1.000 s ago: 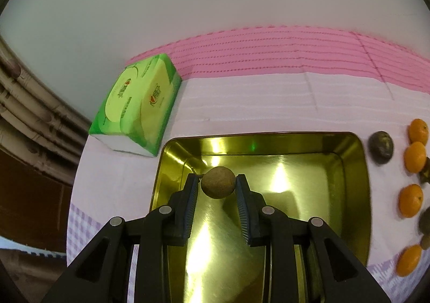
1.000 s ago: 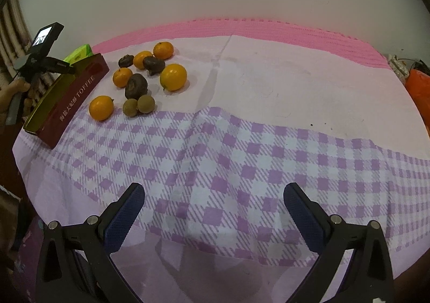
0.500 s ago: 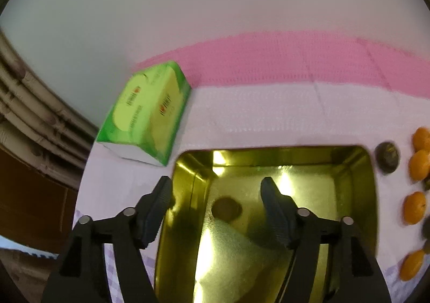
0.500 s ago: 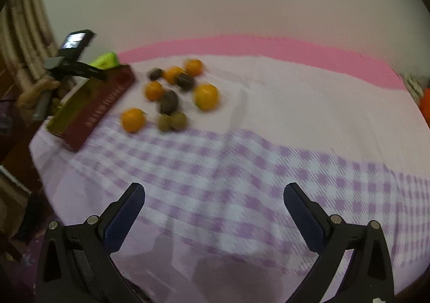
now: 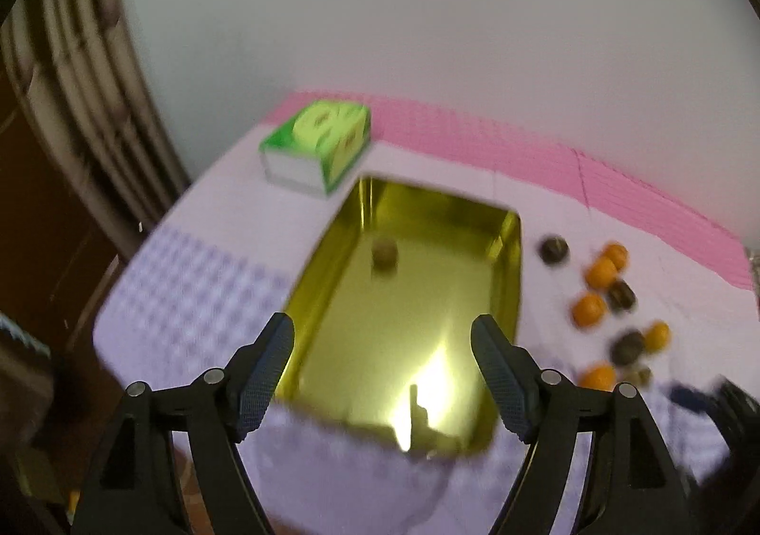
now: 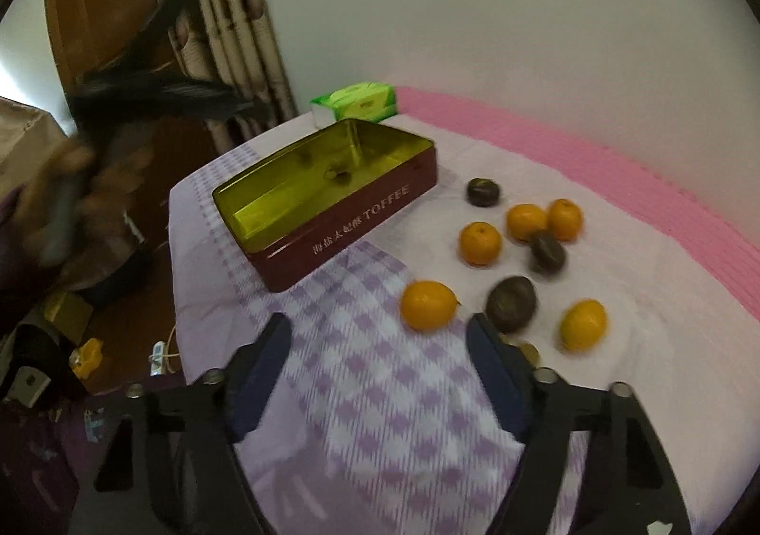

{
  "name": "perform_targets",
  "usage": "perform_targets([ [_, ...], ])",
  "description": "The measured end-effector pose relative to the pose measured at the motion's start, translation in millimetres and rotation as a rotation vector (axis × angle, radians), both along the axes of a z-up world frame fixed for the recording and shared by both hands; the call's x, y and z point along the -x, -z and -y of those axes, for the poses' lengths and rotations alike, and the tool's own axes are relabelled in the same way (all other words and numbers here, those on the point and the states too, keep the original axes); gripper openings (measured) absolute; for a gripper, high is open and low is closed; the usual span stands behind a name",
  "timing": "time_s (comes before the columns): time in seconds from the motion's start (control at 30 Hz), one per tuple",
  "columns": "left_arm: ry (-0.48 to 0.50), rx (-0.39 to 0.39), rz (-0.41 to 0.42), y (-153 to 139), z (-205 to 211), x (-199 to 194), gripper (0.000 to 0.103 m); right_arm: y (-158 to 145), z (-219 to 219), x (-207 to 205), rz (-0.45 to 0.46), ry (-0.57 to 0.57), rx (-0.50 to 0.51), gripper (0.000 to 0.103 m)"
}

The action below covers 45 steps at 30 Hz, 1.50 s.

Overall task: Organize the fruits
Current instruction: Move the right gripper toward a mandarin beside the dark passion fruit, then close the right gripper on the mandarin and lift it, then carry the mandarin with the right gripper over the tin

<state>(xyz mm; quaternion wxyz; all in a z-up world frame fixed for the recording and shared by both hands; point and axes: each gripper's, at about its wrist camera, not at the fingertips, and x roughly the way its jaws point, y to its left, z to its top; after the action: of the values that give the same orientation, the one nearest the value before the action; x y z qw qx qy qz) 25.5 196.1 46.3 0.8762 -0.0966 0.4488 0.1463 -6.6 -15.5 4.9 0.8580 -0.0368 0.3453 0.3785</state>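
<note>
A small brown fruit [image 5: 384,252] lies inside the gold-lined toffee tin [image 5: 515,278], towards its far end. My left gripper [image 5: 384,373] hangs above the tin's near end with its jaws opening and nothing between them. In the right wrist view the maroon tin [image 6: 361,221] stands left of a loose group of oranges [image 6: 427,305] and dark passion fruits [image 6: 512,303]. My right gripper [image 6: 377,366] is over the checked cloth just before the nearest orange, its jaws closing with nothing between them. Two small brown fruits [image 6: 527,351] peek from behind its right finger.
A green tissue pack [image 6: 356,104] lies behind the tin at the table's far left corner. The table edge [image 6: 178,250] drops off left of the tin, with a door and curtain beyond. The blurred left gripper and a hand [image 6: 71,174] hover at the far left.
My left gripper let go of the brown fruit, which now lies in the tin, then opened wide and drew back and up. My right gripper swung towards the fruits and its jaws narrowed.
</note>
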Motion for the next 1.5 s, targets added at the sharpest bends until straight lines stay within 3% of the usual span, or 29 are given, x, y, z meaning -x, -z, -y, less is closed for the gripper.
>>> perform_targets([
  [0.03,-0.008,0.012,0.003,0,1,11,0.077,3,-6,-6,-0.013,-0.018,0.005,0.052],
  [0.07,-0.022,0.017,0.012,0,3,25,0.077,7,-13,-12,-0.022,-0.028,0.024,0.051],
  [0.27,-0.073,-0.008,0.021,11,12,78,0.077,27,-27,-37,-0.041,-0.011,0.107,0.051],
  [0.4,-0.052,-0.086,0.038,14,22,83,0.077,32,-29,-52,-0.060,0.002,0.141,0.053],
  [0.5,-0.029,-0.102,0.060,17,25,82,0.078,37,-37,-57,-0.073,-0.018,0.166,0.053],
  [0.67,-0.001,-0.037,0.053,29,22,78,0.080,50,-51,-63,-0.094,-0.022,0.248,0.039],
  [0.8,-0.042,0.011,0.084,32,12,80,0.080,39,-49,-57,-0.064,-0.019,0.205,0.038],
  [0.9,-0.097,0.022,0.129,28,4,85,0.081,14,-50,-54,-0.055,-0.032,0.135,0.038],
  [0.97,-0.073,0.035,0.135,25,3,85,0.081,-9,-57,-55,-0.035,-0.055,0.089,0.038],
  [1.07,-0.070,-0.031,0.103,24,5,83,0.081,-38,-80,-66,-0.012,-0.086,0.054,0.039],
  [1.17,-0.056,-0.026,0.082,26,4,81,0.081,-51,-106,-80,0.001,-0.104,0.058,0.039],
  [1.3,-0.049,-0.066,0.056,25,6,79,0.082,-50,-145,-108,-0.014,-0.108,0.089,0.039],
  [1.4,-0.052,-0.088,0.059,23,5,80,0.095,-42,-169,-129,-0.038,-0.100,0.130,0.039],
  [1.5,-0.063,-0.115,0.061,22,2,80,0.095,-27,-187,-150,-0.074,-0.072,0.173,0.039],
])
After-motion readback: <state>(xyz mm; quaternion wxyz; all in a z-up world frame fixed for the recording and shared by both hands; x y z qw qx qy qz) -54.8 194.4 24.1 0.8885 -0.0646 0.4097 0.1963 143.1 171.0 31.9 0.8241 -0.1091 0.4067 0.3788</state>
